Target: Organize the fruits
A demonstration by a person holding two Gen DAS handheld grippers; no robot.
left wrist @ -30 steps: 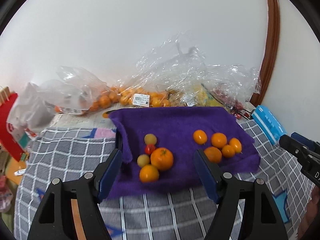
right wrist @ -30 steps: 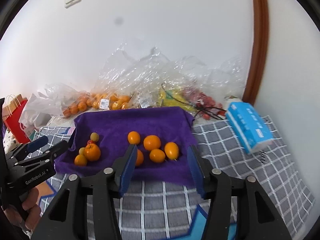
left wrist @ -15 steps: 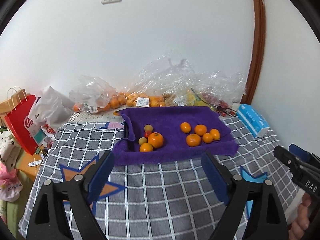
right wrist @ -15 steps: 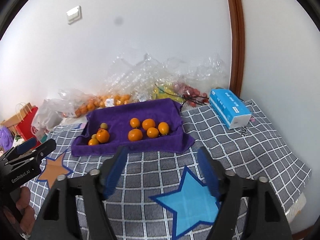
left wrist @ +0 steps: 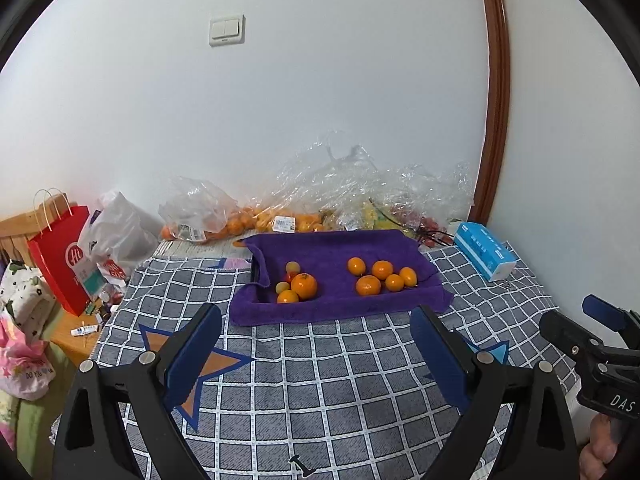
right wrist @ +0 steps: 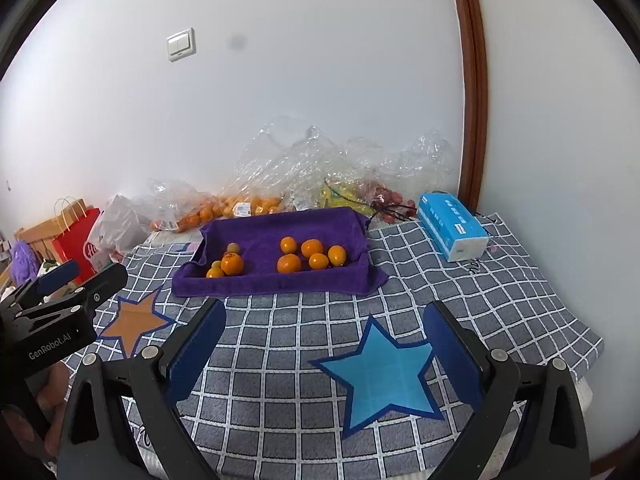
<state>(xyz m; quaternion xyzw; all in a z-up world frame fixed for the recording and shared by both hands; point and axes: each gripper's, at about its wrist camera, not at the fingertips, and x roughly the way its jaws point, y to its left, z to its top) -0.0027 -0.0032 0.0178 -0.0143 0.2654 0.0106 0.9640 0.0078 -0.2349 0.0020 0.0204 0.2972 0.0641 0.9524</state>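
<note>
Both your grippers, left gripper and right gripper, have jaws wide apart w/ nothing between them, and they've just been opening. Fruits sit on the purple towel, well ahead of both sets of jaws: mixed pile toward the left jaw, oranges toward the right. Risk imo: round fruit rolls off if you nudge the soft towel edge, or you squash one by clamping too hard.

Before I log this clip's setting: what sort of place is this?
Probably a room at home, likely a bedroom: a checked star-patterned blanket covers a bed-like surface against a wall with a light switch, beside shopping bags and a tissue pack.
</note>
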